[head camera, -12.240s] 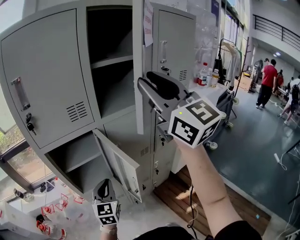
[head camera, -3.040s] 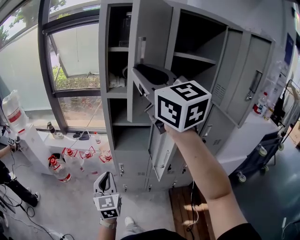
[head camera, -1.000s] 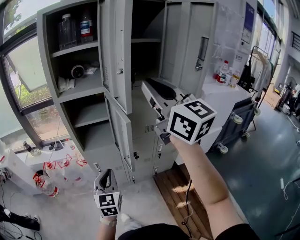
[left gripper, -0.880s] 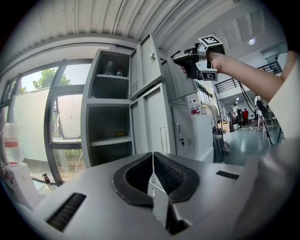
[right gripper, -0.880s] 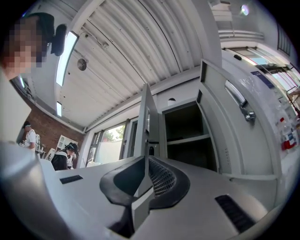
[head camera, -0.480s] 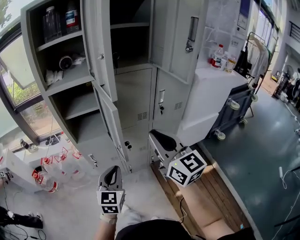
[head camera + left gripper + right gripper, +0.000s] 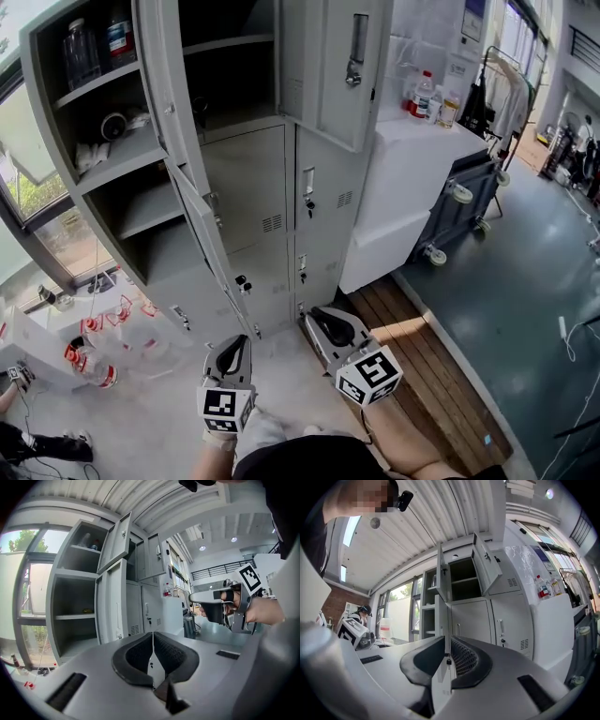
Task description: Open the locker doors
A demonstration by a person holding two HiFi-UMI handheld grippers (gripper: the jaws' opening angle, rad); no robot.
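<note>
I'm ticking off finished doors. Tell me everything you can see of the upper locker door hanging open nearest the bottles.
The upper door is a grey panel, painted metal by its look, swung outward with its outer face toward the head view. A vertical recessed handle sits near its right edge, a lock beneath. The compartment left of it is dark. Nothing touches it; left gripper and right gripper hang far below.
</note>
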